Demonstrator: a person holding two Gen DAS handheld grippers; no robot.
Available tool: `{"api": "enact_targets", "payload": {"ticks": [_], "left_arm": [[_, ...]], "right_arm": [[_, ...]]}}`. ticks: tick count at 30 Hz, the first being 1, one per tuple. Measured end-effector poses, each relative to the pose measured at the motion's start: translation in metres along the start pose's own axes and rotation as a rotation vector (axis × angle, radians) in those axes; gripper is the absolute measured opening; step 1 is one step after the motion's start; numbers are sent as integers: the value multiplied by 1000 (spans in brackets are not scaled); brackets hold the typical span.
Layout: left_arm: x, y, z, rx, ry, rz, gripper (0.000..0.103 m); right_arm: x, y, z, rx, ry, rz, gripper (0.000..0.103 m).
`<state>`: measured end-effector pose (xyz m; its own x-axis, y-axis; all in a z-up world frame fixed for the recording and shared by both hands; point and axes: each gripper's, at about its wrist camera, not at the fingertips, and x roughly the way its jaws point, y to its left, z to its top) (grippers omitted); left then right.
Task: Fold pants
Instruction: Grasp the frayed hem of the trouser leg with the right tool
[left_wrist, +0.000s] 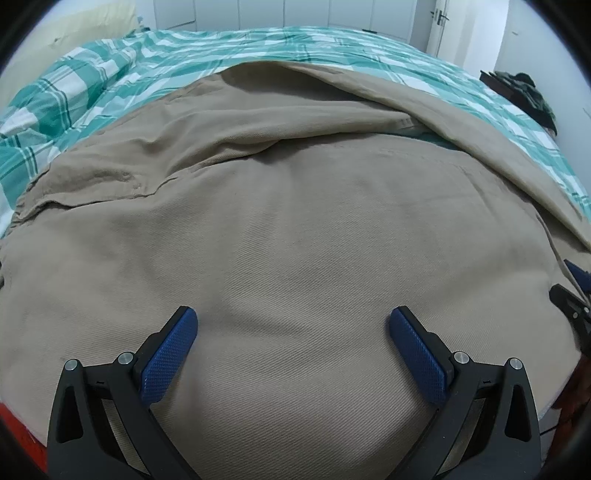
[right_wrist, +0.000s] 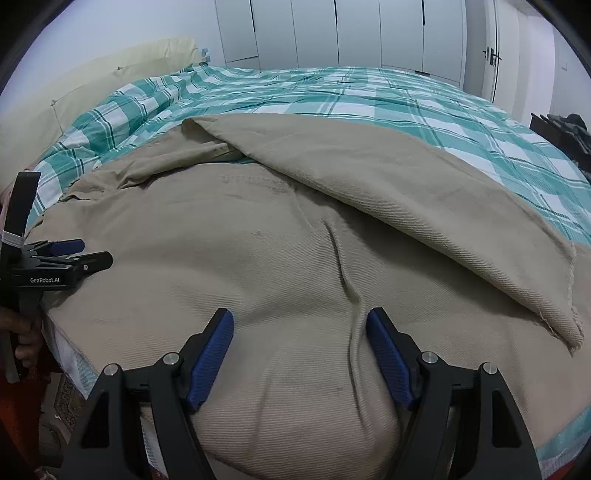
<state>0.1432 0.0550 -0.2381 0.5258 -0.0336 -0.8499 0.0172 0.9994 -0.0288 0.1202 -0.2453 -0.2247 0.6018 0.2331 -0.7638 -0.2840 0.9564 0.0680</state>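
Beige pants (left_wrist: 295, 240) lie spread on a bed with a teal plaid cover (left_wrist: 258, 48); they also fill the right wrist view (right_wrist: 258, 240). One leg (right_wrist: 406, 192) is folded diagonally over the other. My left gripper (left_wrist: 293, 317) is open and empty, just above the fabric near the bed's front edge. It also shows at the left of the right wrist view (right_wrist: 79, 253). My right gripper (right_wrist: 300, 321) is open and empty, its fingers either side of a raised crease (right_wrist: 352, 314). Its tip shows at the right edge of the left wrist view (left_wrist: 576, 291).
A cream headboard (right_wrist: 92, 81) stands at the left. White wardrobe doors (right_wrist: 351, 33) and a door (right_wrist: 491, 55) line the far wall. A dark stand with dark clothes (right_wrist: 565, 136) is beyond the bed at the right. The bed's front edge (right_wrist: 66, 354) drops off below the grippers.
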Motion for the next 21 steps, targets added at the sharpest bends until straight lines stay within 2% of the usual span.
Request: {"api": "enact_targets", "payload": {"ticks": [10,13,15,17,18,19,20,21], "left_arm": [[0,-1,-3,13,-12,4,102],[0,0,-3,15,-14,1,102],[0,0,-3,15,-17,2,102],[0,-1,-4,17,-23,5,102],[1,-1,-4,17,-24,8,102],[1,-1,-4,17,-25,9,102],[1,-1,-4,17,-26,10,102],[0,-1,-4,17,-26,10,102]], "right_arm": [[0,-1,1,14,-3,9,74],[-5,-1,8,34,37,15,74],[-23,-14,16,134,31,85,74],[-48,-40,16,302,-50,180,73],[-54,-55,15,380,-69,182,73],[-55,-70,14,456,-60,184,73],[-48,-89,10,557,-13,199,73],[-42,-103,6,636,26,217,68]]}}
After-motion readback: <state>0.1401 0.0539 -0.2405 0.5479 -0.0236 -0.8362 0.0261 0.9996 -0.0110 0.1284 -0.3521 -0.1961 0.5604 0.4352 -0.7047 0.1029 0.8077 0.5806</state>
